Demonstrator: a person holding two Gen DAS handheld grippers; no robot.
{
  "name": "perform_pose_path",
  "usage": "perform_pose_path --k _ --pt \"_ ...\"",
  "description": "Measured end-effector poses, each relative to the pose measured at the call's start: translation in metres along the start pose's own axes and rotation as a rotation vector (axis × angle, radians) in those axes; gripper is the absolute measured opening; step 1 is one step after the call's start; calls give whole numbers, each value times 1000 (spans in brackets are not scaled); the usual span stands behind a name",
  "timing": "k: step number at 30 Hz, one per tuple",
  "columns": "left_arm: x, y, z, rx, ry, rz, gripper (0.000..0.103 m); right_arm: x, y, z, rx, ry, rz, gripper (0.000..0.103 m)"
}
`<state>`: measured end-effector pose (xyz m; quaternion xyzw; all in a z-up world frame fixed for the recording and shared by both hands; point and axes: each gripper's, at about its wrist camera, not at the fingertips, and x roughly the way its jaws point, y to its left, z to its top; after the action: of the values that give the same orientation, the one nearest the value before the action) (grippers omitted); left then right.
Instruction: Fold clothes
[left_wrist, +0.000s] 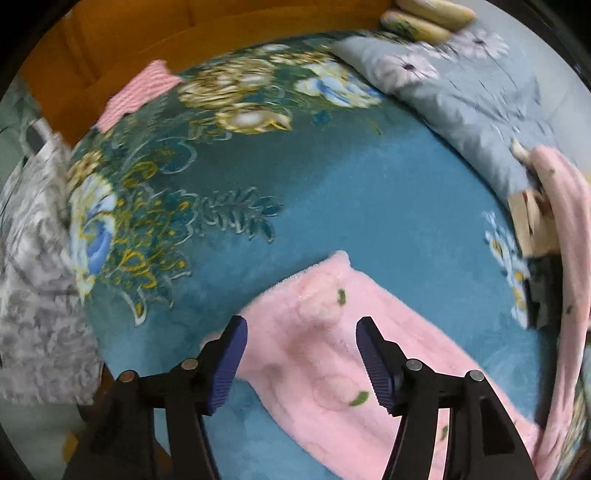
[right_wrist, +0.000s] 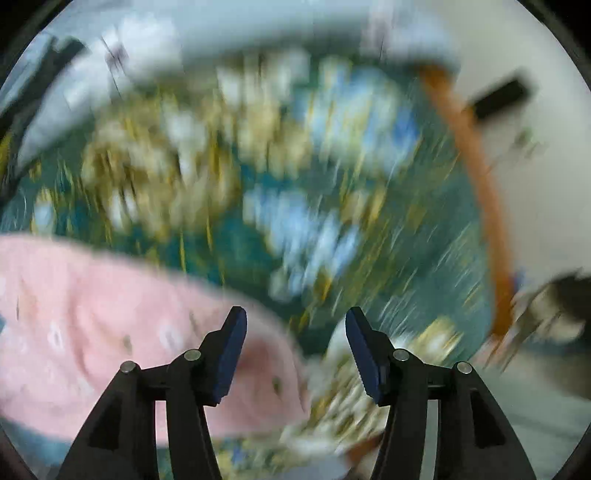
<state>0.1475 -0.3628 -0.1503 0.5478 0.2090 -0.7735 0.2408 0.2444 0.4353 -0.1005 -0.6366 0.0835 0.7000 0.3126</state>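
Observation:
A pink fleece garment (left_wrist: 332, 369) with small green leaf marks lies spread on the teal floral bedspread (left_wrist: 332, 192). One end points toward the bed's middle and another part rises along the right edge (left_wrist: 569, 258). My left gripper (left_wrist: 302, 325) points down over it, open, its blue pads apart with the fleece below and not pinched. The right wrist view is heavily blurred. In it my right gripper (right_wrist: 295, 314) stands open with nothing between its pads, and the pink garment (right_wrist: 92, 314) lies at the lower left, partly under the left finger.
A grey flowered quilt (left_wrist: 461, 92) is bunched at the back right with yellowish pillows (left_wrist: 424, 18) behind it. A pink striped cloth (left_wrist: 136, 92) lies by the orange bed frame (left_wrist: 129, 33). A grey patterned cloth (left_wrist: 33, 277) hangs at the left.

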Motion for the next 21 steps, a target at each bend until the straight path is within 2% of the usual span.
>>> perform_pose_path --k 1,3,5,9,10,12,15,16,21 --pt "-3 0 -2 -33 -3 -19 66 -17 18 6 -27 -62 39 65" --pt "-8 0 -9 -104 -7 -84 66 -44 66 12 -94 -159 179 65" --pt "-12 -6 -17 -138 1 -132 66 -63 137 12 -176 -232 336 65" --pt "-19 -21 -37 -113 9 -171 66 -81 297 -4 -431 -246 520 65" --pt "-19 -23 -41 -106 19 -181 66 -86 331 -6 -485 -253 540 65" --pt "-20 -24 -49 -93 45 -177 66 -103 403 -10 -587 -294 569 65" --pt "-25 -23 -58 -84 49 -162 66 -125 485 -8 -651 -342 611 65" --pt "-27 -22 -60 -90 38 -164 66 -127 505 -7 -667 -359 598 65" --pt "-29 -4 -74 -133 50 -168 66 -117 574 4 -742 -445 418 65"
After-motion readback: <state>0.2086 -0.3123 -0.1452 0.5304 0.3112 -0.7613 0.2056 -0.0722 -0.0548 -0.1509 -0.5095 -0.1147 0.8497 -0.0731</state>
